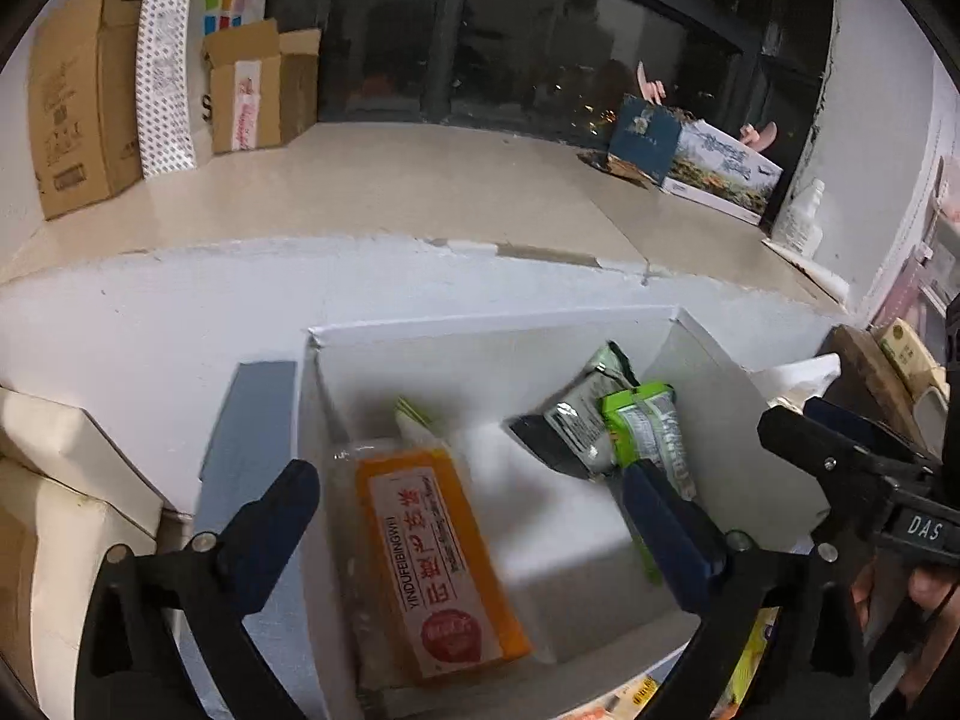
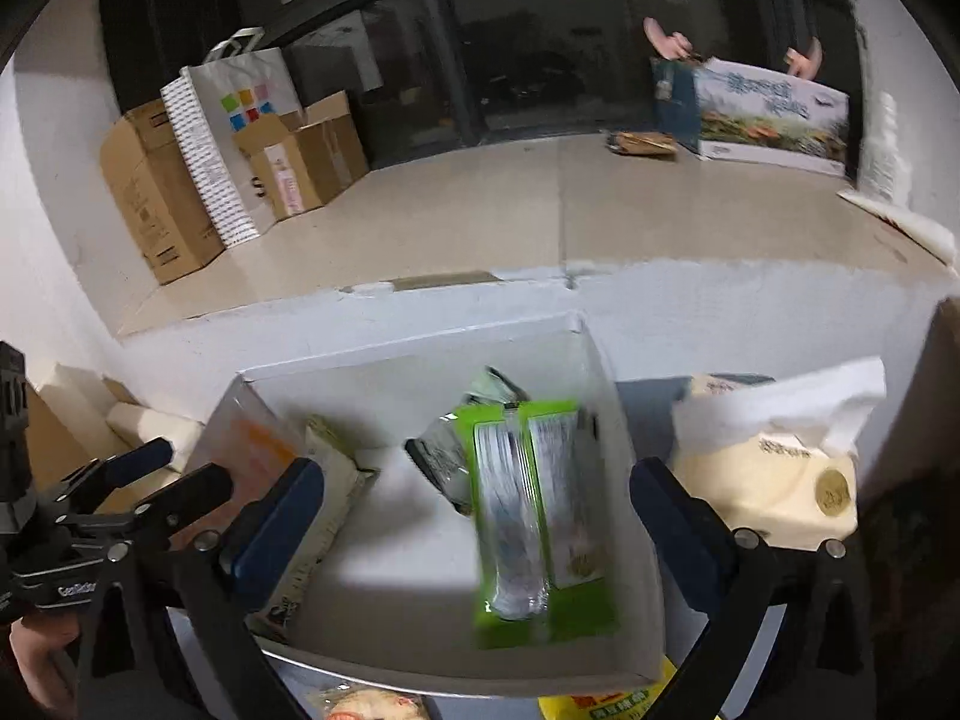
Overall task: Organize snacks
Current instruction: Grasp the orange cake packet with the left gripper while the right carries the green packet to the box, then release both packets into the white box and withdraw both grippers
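Note:
A white open box holds snacks. An orange packet lies along its left side; in the right wrist view it shows by the left wall. A bright green packet lies on the right, blurred, partly over a grey-black packet. My left gripper is open and empty above the box. My right gripper is open and empty, the green packet below between its fingers. It also shows at the right of the left wrist view.
A tissue pack stands right of the box. Cardboard boxes and a paper bag stand at the back left on the beige ledge. A printed carton is at the back right. More snack packets lie in front of the box.

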The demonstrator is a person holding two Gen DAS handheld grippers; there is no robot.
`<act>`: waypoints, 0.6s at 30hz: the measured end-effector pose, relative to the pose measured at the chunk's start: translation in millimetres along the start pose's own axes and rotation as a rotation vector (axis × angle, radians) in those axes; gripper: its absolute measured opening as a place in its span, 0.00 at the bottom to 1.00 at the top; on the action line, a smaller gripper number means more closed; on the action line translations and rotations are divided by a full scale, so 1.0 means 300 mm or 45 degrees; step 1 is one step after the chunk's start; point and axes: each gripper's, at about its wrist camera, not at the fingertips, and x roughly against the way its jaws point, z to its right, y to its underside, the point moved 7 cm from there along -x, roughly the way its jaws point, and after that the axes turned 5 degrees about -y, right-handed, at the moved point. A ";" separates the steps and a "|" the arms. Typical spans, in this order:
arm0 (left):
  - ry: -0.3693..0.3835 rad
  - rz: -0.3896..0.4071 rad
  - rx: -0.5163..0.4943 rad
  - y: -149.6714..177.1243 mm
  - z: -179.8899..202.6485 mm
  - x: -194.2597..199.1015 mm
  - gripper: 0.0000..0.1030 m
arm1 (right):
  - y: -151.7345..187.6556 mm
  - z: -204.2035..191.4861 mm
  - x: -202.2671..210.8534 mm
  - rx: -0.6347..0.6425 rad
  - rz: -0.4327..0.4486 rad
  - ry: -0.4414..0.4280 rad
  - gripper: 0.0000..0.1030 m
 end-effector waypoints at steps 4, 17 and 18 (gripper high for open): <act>0.020 -0.009 0.000 0.012 0.012 0.015 1.00 | 0.009 0.030 0.018 -0.033 -0.010 -0.007 1.00; 0.136 0.157 -0.139 0.115 0.100 0.327 1.00 | 0.067 -0.023 0.380 -0.123 0.299 -0.205 1.00; 0.140 0.165 -0.151 0.132 0.104 0.353 1.00 | 0.078 -0.030 0.412 -0.127 0.321 -0.221 1.00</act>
